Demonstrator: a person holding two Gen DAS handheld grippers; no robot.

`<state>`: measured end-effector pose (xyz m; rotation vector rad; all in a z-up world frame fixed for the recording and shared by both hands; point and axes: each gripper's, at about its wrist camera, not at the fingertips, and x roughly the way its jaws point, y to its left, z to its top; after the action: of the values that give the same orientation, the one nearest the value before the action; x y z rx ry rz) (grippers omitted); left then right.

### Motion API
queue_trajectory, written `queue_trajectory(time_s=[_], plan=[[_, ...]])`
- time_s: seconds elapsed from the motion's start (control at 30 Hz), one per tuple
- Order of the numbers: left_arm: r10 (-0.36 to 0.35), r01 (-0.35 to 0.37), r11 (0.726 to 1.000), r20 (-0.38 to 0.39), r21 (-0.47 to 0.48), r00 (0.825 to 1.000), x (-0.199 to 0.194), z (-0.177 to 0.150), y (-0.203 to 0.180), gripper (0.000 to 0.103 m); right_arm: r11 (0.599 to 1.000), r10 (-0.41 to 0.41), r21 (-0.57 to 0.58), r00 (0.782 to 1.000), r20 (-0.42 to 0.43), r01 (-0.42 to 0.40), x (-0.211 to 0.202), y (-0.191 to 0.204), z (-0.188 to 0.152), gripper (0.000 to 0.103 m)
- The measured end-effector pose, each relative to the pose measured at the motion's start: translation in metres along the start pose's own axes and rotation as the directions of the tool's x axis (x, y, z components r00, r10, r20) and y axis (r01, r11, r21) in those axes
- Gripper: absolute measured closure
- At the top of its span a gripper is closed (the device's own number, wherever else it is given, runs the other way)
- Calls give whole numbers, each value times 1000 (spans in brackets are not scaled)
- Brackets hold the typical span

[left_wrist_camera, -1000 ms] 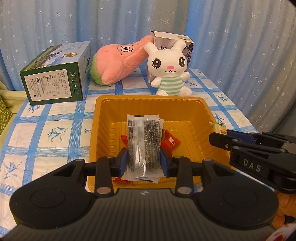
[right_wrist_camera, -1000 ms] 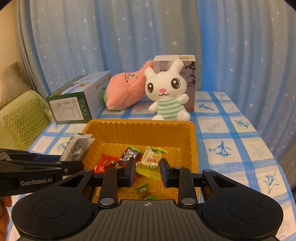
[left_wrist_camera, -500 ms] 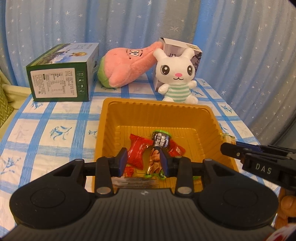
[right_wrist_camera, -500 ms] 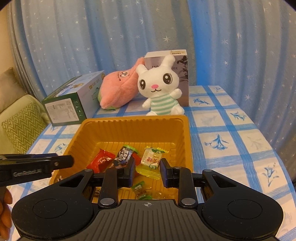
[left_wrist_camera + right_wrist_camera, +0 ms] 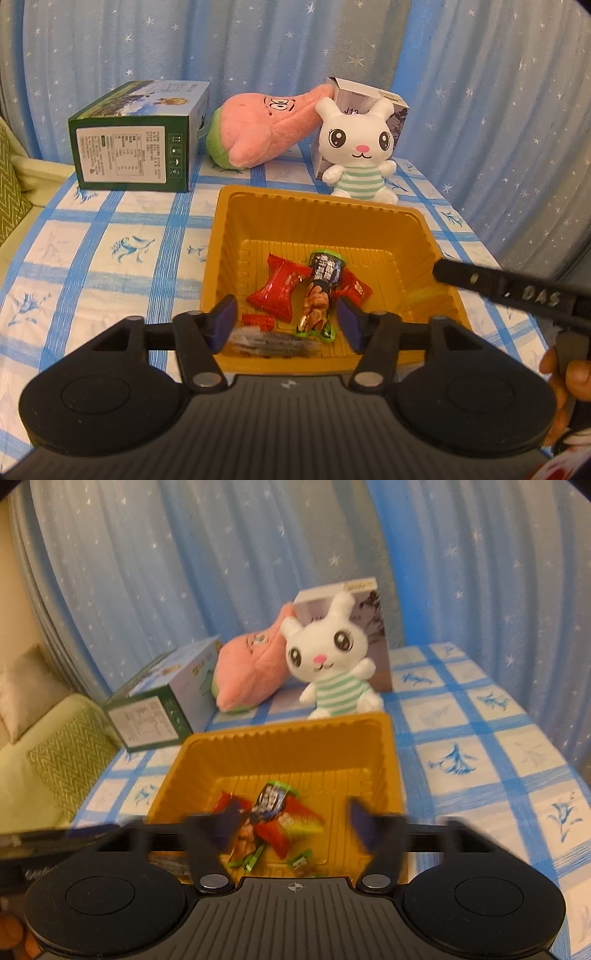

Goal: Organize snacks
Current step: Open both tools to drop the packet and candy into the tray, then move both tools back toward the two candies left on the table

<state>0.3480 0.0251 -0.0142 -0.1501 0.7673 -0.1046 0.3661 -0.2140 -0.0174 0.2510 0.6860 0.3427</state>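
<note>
**Both claws spread over the snack tray**

The left claw (image 5: 282, 321) hangs over the near edge of the orange ribbed plastic tray (image 5: 258, 214), its blue-padded fingers spread wide and holding nothing. Just below it, a clear packet of dark seaweed-like snack (image 5: 275, 343) lies blurred against the tray's near wall. Farther in sit a red foil candy wrapper (image 5: 279, 291), a dark nut-bar wrapper with green ends (image 5: 319, 291) and a second red wrapper (image 5: 354, 288), all touching or overlapping.

The right claw (image 5: 291, 821) is also spread apart and empty, motion-blurred, over the same tray (image 5: 280, 746). Beneath it lie the dark bar (image 5: 267, 805), a yellow-green packet (image 5: 301, 821) and a small green-ended sweet (image 5: 301, 862).

The tray rests on a white tabletop cloth with blue checks (image 5: 96, 236). Behind it stand a white plush rabbit in a green-striped shirt (image 5: 356, 151), a pink plush star (image 5: 262, 129), a green printed carton (image 5: 138, 147) and a grey upright box (image 5: 364, 98).
</note>
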Motion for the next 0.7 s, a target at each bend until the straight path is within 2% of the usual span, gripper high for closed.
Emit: queue_trajectory(time_s=[0.17,0.43,0.7], plan=[[3,-3,1000,5,-17,1000,-14,-16,2,40,999,-25,33,1000,7,25,-18,-12,-9,29],[7,-7,998,7,-56,1000,-47,-52,0,37,993,-90,79,996,-29,92,-61,-27,-47,29],[9,-8,999,24,-51,1000,-83,-80,-11,31,990,-102,94,994,-43,105,-103,-17,-81,29]])
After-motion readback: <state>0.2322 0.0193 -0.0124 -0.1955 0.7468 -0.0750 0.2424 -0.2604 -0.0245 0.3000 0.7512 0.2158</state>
